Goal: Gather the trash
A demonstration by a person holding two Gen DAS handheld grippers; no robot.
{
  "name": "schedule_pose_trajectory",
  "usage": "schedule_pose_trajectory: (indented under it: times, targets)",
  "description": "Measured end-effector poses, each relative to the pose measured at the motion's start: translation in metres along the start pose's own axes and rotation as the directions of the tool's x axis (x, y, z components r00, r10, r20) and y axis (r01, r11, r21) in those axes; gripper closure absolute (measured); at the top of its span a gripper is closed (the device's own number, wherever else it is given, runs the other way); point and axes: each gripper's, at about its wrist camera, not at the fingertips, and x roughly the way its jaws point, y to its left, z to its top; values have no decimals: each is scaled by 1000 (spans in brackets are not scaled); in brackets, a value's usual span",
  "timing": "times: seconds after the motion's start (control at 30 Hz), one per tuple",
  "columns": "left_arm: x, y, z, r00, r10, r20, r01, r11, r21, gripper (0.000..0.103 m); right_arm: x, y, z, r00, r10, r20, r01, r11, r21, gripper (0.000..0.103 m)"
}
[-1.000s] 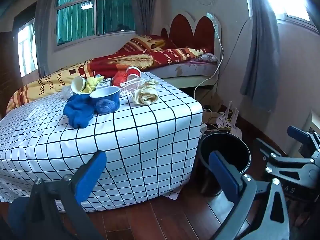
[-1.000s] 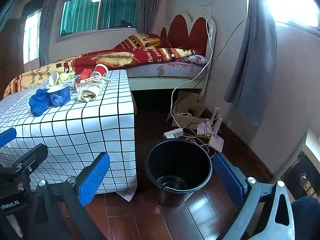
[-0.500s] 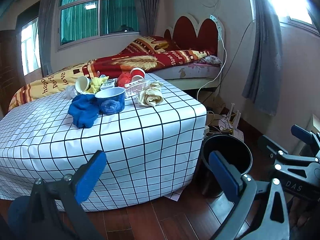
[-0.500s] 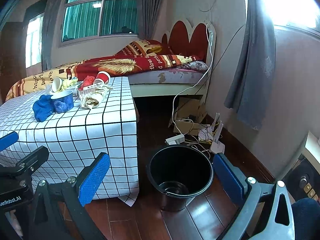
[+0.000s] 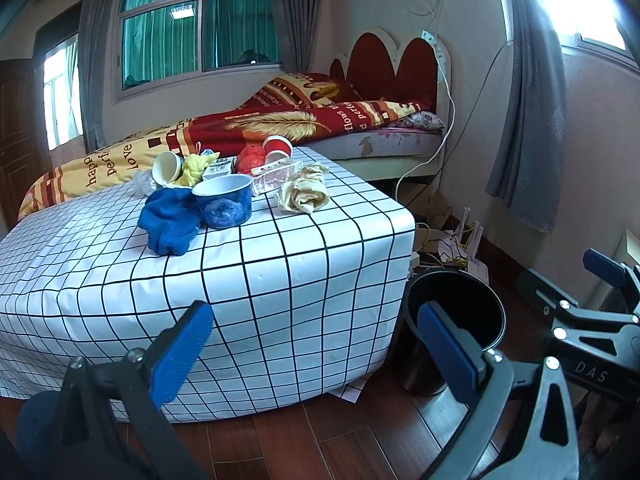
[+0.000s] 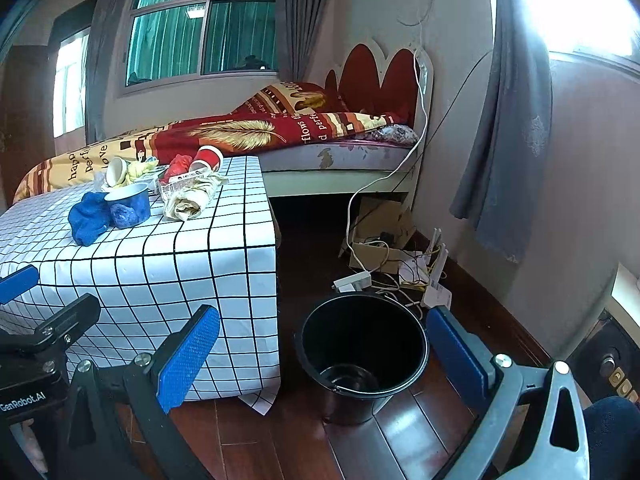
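Note:
Trash lies on a table with a white checked cloth (image 5: 280,264): a blue bowl (image 5: 224,204), a blue rag (image 5: 170,220), a crumpled beige wrapper (image 5: 304,194), a white paper cup (image 5: 166,168), a red cup (image 5: 278,146), a carton (image 5: 276,176). A black bin (image 6: 360,352) stands on the floor right of the table; it also shows in the left wrist view (image 5: 452,320). My left gripper (image 5: 316,344) is open and empty, low in front of the table. My right gripper (image 6: 324,352) is open and empty, near the bin.
A bed with a red and yellow blanket (image 5: 280,128) stands behind the table. Cables, a router and a cardboard box (image 6: 384,236) lie on the wooden floor by the wall. A grey curtain (image 6: 508,120) hangs at the right.
Both grippers have risen slightly and drawn a little nearer to the table. Nothing has been picked up.

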Motion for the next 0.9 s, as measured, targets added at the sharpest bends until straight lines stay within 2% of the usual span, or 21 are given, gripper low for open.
schedule_pose_trajectory:
  times: [0.9]
  targets:
    - [0, 1, 0, 1000, 1, -1, -1, 1000, -2, 0, -1, 5, 0, 1000, 2, 4, -2, 1000, -1, 0]
